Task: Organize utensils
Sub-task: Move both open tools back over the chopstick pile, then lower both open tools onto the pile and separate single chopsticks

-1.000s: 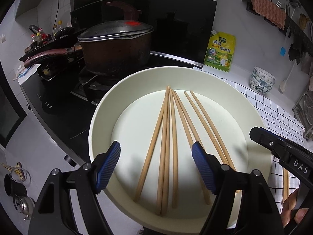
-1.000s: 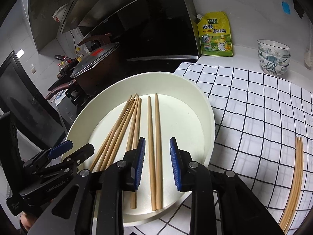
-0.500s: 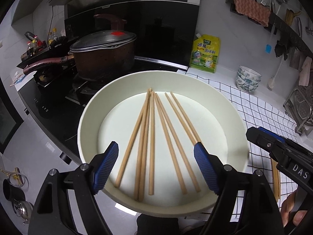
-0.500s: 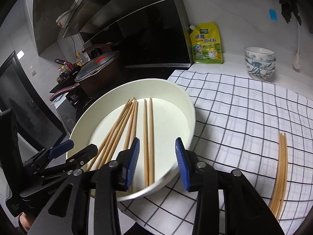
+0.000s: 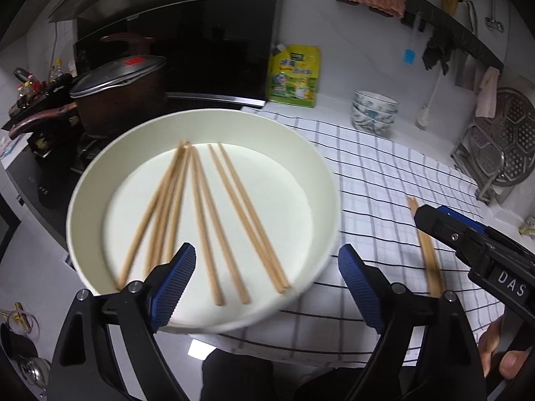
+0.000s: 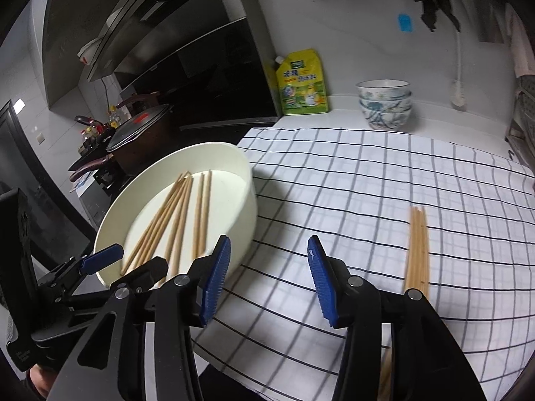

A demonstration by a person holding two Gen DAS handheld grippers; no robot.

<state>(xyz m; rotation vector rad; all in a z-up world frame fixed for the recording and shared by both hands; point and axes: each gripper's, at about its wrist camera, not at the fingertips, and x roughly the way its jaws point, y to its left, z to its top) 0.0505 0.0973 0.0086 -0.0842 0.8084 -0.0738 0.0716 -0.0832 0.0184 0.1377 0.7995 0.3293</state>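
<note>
— Where are your chopsticks?
— Most lie in the white basin (image 5: 321, 180) ahead of your left gripper (image 5: 267, 284), spread empty. A bundle (image 6: 417, 247) rests on the checked cloth (image 6: 367, 173), just right of your right gripper (image 6: 269, 277), also spread.

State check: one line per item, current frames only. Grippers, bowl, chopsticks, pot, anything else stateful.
left gripper: open, empty
right gripper: open, empty
white bowl: upright at the checked cloth's edge, holding chopsticks
chopsticks in bowl: lying loose, fanned out
chopsticks on cloth: lying flat in a neat bundle
pot: lid on
patterned bowls: stacked, upright
yellow pouch: standing, cap on
</note>
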